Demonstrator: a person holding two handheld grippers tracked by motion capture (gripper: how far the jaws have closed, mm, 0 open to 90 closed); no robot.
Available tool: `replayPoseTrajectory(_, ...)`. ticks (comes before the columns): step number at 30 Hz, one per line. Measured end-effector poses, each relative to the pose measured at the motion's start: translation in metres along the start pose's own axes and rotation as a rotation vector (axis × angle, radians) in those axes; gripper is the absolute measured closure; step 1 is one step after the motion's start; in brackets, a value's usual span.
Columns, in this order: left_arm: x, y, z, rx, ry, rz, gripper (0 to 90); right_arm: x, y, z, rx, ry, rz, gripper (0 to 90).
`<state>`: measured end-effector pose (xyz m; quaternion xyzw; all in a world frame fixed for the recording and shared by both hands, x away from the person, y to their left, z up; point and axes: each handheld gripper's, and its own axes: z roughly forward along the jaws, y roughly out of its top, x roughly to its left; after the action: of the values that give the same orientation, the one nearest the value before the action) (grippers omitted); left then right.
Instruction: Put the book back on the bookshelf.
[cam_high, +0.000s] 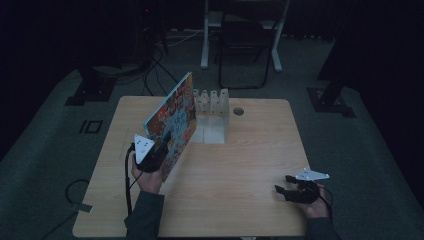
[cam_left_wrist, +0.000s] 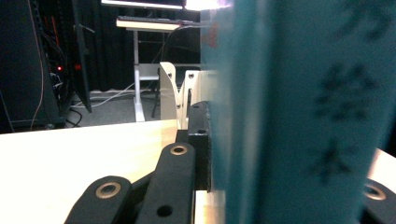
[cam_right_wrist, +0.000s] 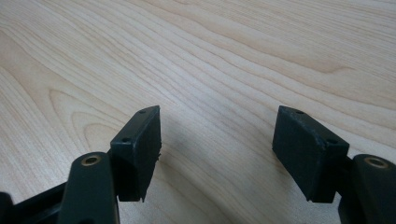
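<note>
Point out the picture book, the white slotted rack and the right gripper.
picture book (cam_high: 176, 112), high view, middle of its colourful cover.
white slotted rack (cam_high: 215, 120), high view, its front wall.
right gripper (cam_high: 284, 184), high view, between its open jaws.

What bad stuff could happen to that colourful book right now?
1. The left gripper clamps the book near one lower corner while it stands tilted; most of it reaches beyond the grip, so it might swing or slip.
2. The white slotted rack stands close to the book's far end, so moving it that way could bump the rack or miss a slot.
3. The right gripper rests open over the table, far away, so it probably couldn't catch a fall.
</note>
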<state>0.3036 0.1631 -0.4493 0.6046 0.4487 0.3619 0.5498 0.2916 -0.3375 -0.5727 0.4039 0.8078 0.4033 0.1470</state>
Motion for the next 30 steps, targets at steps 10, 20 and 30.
replayPoseTrajectory(10, 0.0, 0.0, 0.006, 0.001, 0.005, -0.003, 81.2, 0.0, 0.0, 0.0, -0.001, 0.001, 0.001, 31.9)
replayPoseTrajectory(20, 0.0, -0.001, 0.011, -0.001, 0.012, -0.004, 81.1, 0.0, 0.0, 0.0, -0.001, 0.002, 0.002, 31.9)
replayPoseTrajectory(30, 0.0, -0.003, 0.016, 0.001, 0.018, -0.008, 81.2, 0.0, 0.0, 0.0, -0.001, 0.003, 0.003, 31.9)
